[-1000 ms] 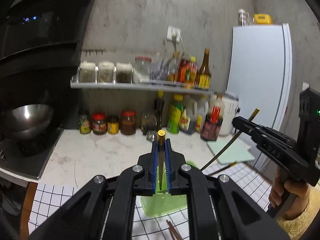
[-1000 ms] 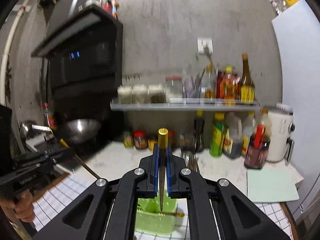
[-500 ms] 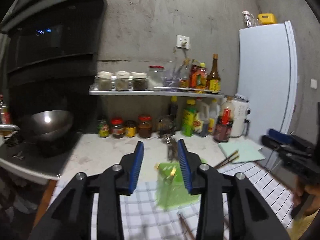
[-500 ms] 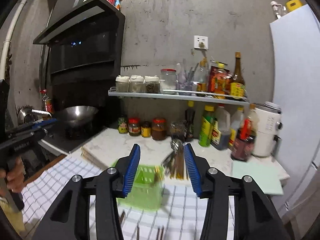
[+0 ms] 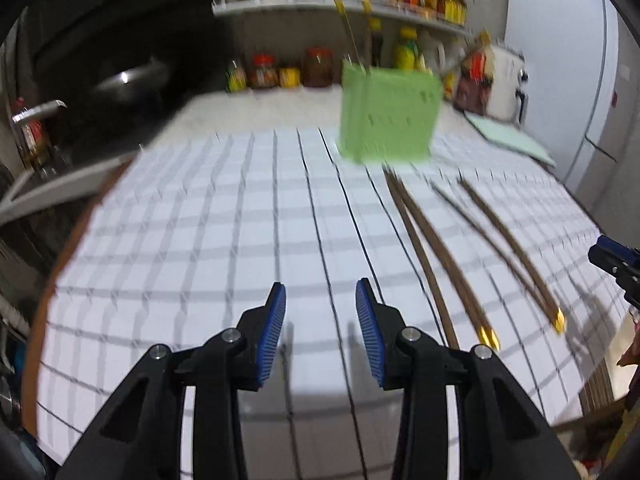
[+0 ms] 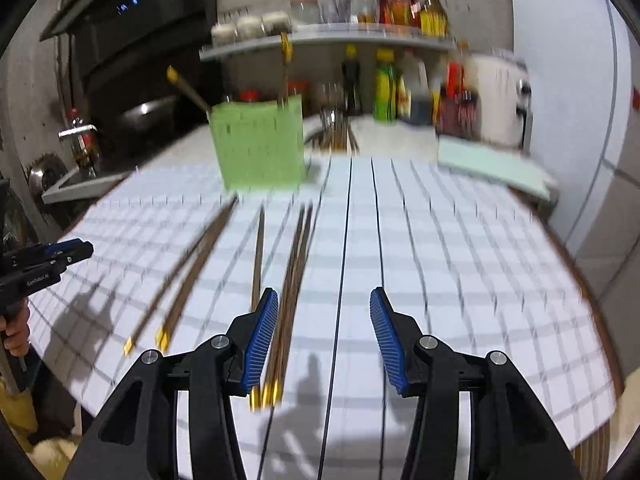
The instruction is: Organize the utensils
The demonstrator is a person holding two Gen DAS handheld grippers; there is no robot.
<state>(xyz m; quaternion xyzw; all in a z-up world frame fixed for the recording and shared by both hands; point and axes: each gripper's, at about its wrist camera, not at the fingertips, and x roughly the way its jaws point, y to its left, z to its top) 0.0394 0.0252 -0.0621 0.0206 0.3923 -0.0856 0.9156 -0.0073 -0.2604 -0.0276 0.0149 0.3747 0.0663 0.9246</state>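
Observation:
A green perforated utensil holder (image 5: 388,114) stands at the far side of a checked cloth; it also shows in the right wrist view (image 6: 259,146) with two gold-tipped chopsticks (image 6: 188,90) sticking out of it. Several brown chopsticks (image 5: 436,256) lie loose on the cloth, right of my left gripper (image 5: 320,332); in the right wrist view these chopsticks (image 6: 288,280) lie just left of and under my right gripper (image 6: 324,336). Both grippers are open and empty, low over the cloth. Both views are blurred.
The checked cloth (image 5: 208,240) covers a round table with its edge near me. Behind it are a counter with jars and bottles (image 5: 280,72), a shelf (image 6: 340,36), a wok (image 5: 132,78), a light green board (image 6: 492,162) and a white fridge (image 5: 568,60).
Both grippers let go of their chopsticks over the green holder, opened, then tilted down and pulled back low over the cloth.

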